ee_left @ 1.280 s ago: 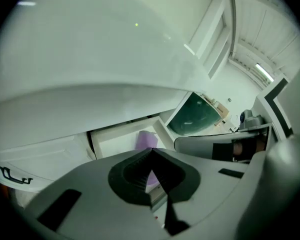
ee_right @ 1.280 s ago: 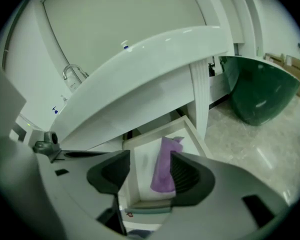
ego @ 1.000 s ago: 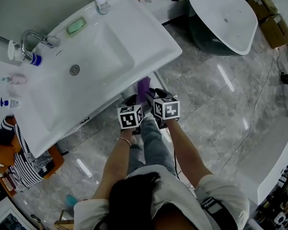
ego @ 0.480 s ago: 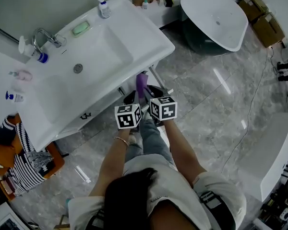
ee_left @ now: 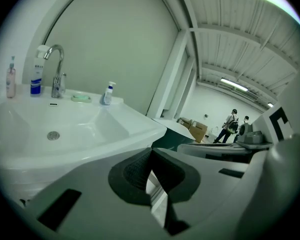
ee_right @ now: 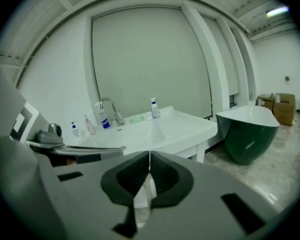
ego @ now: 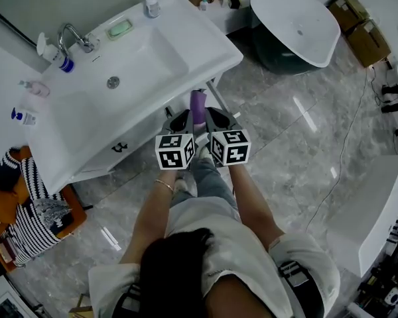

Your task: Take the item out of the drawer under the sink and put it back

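Sink point(ego: 139, 71), upper left: plain white, with a pale green soap bar point(ego: 119, 27) on its rim. Item point(ego: 198, 105), centre: solid purple. Left claw point(ee_left: 151, 151) and right claw point(ee_right: 149, 156): grey bodies with black ribbed pads. Marker cubes point(ego: 176, 151): black-and-white squares. Floor point(ego: 285, 131): glossy grey marbling. Bathtub point(ego: 298, 25), upper right: white inside, dark green outside. Garment point(ego: 33, 211), lower left: black-and-white stripes, lying over an orange stool point(ego: 78, 218). Boxes point(ego: 365, 25), upper right corner: brown.

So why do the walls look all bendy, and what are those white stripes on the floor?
Left gripper view and right gripper view: the wide lens curves the straight wall and darkens the corners. Head view: the stripes are light glare on the shiny floor.
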`<state>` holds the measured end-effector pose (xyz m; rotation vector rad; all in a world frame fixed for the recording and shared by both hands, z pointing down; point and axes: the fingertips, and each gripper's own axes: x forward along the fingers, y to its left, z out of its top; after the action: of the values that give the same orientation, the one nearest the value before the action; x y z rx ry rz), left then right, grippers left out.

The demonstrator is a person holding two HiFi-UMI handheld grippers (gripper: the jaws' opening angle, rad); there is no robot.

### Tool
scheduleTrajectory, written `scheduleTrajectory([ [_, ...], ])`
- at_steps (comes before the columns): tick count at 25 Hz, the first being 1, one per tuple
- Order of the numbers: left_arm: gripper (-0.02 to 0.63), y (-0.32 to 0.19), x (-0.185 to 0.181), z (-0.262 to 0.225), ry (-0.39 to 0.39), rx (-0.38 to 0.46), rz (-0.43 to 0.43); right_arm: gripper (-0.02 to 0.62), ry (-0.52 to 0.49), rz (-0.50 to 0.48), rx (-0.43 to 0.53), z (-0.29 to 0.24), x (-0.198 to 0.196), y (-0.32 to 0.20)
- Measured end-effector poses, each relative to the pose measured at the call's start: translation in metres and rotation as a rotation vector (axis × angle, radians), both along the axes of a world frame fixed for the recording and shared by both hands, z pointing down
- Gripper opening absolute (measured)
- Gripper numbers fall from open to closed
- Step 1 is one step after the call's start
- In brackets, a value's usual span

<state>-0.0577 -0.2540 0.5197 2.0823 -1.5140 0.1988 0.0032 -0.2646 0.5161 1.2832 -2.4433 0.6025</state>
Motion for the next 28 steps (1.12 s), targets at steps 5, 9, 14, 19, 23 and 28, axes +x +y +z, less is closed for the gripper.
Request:
scheduleTrajectory([
  [5, 0.003, 0.008, -0.006, -0.011, -0.003, 0.033, -0.011, 0.017, 0.024, -0.007, 0.056, -0.014, -0.009, 0.01],
  [9, 0.003, 0.013, -0.008, -0.006, -0.005, 0.021, -0.01, 0.017, 0.066, -0.021, 0.042, -0.012, -0.014, 0.015],
  [14, 0.003, 0.014, -0.01, -0.008, -0.006, 0.027, -0.014, 0.016, 0.09, -0.025, 0.04, -0.012, -0.016, 0.015],
  [19, 0.003, 0.01, -0.01, -0.014, -0.008, 0.047, -0.003, 0.015, 0.09, -0.018, 0.056, -0.016, -0.019, 0.011],
  [23, 0.003, 0.007, -0.01, -0.019, -0.011, 0.068, 0.01, 0.015, 0.082, -0.016, 0.064, -0.019, -0.025, 0.008],
  [28, 0.003, 0.003, -0.009, -0.028, -0.019, 0.097, 0.016, 0.015, 0.088, -0.031, 0.109, -0.028, -0.031, 0.006],
])
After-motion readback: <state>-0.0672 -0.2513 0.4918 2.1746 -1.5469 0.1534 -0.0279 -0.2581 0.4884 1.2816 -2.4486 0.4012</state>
